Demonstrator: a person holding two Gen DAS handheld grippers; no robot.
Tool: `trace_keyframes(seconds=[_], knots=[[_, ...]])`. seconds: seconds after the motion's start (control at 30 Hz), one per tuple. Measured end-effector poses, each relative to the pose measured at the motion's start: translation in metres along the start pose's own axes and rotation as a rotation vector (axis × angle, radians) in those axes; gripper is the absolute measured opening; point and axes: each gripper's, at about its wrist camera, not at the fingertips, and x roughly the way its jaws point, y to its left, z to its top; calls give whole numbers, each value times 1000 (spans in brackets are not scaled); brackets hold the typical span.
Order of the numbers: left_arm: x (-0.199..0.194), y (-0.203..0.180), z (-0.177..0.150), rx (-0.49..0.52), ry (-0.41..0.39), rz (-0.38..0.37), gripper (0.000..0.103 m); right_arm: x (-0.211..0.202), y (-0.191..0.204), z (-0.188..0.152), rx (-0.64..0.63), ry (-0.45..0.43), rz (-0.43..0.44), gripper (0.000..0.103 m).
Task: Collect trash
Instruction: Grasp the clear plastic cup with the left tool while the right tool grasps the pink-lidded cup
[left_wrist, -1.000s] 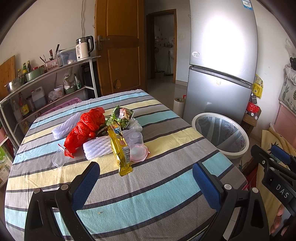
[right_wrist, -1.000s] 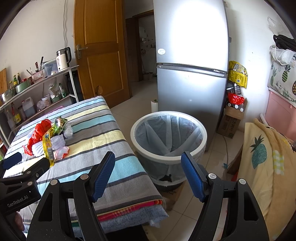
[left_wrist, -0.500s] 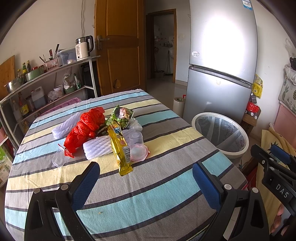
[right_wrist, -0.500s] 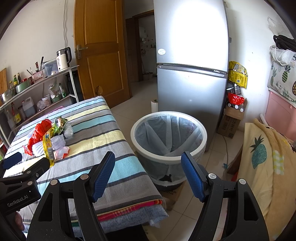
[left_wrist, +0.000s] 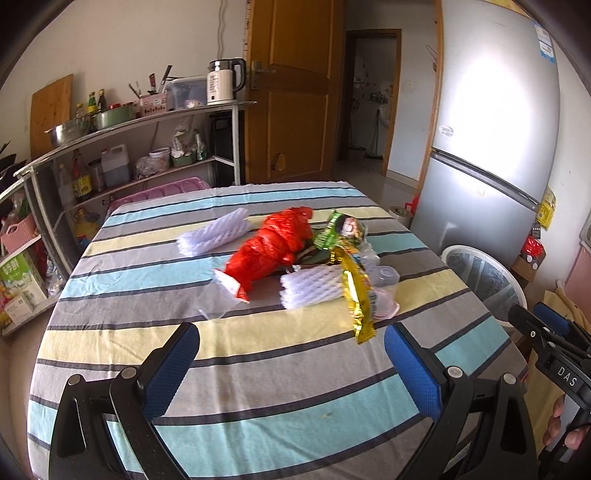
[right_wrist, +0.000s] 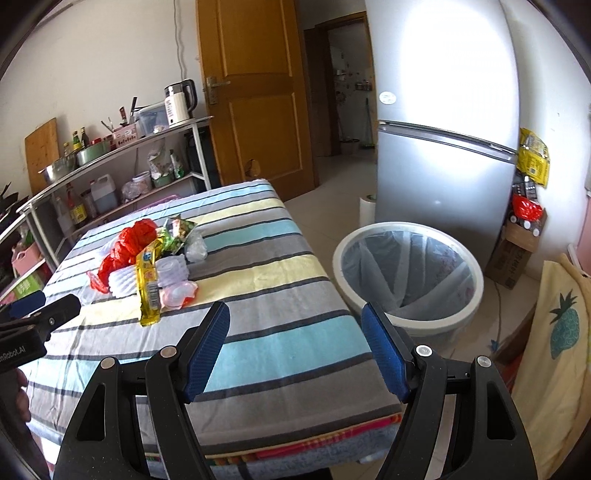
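Observation:
A heap of trash lies mid-table on the striped cloth (left_wrist: 258, 369): a red plastic bag (left_wrist: 275, 245), two white foam nets (left_wrist: 312, 286), a yellow wrapper (left_wrist: 356, 295), a green wrapper (left_wrist: 341, 229) and clear plastic cups (left_wrist: 384, 277). My left gripper (left_wrist: 291, 350) is open with nothing between its fingers, just short of the heap. In the right wrist view the red bag (right_wrist: 127, 243) and yellow wrapper (right_wrist: 147, 280) lie far left. My right gripper (right_wrist: 295, 339) is open over the table's near right edge. A white bin (right_wrist: 408, 275) with a clear liner stands on the floor to the right.
A silver fridge (right_wrist: 443, 122) stands behind the bin, a wooden door (right_wrist: 255, 96) beyond the table. Metal shelves (left_wrist: 129, 147) with a kettle, bottles and bowls line the left wall. A yellow pineapple cloth (right_wrist: 554, 332) hangs at right. The other gripper (left_wrist: 554, 354) shows at the right edge.
Both grippers have swung left, so the trash heap sits more central ahead of the left gripper and the bin has slid to the right. Jaws stay open.

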Motion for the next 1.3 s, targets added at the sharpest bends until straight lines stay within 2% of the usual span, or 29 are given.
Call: trace_keyframes(seconds=[0.13, 0.27, 0.43, 0.53, 0.77, 0.97, 1.07, 1.13, 1.3], knots=[[4, 35, -2, -70, 26, 0, 102, 20, 16, 4, -31, 35, 77, 74], [5, 63, -7, -95, 27, 29, 102, 39, 32, 8, -62, 53, 134, 74], [12, 86, -7, -138, 28, 27, 102, 56, 48, 15, -98, 78, 167, 74], [25, 91, -3, -145, 56, 28, 102, 65, 53, 20, -98, 105, 223, 74], [57, 90, 10, -151, 115, 12, 102, 94, 66, 28, -152, 136, 241, 74], [78, 81, 16, -93, 160, 26, 97, 110, 73, 32, -184, 167, 272, 74], [90, 80, 17, -83, 190, 22, 91, 114, 78, 34, -193, 176, 297, 74], [94, 81, 18, -89, 197, 17, 86, 118, 81, 36, -196, 188, 312, 69], [102, 82, 23, -94, 204, -16, 80, 124, 87, 36, -197, 212, 336, 60]])
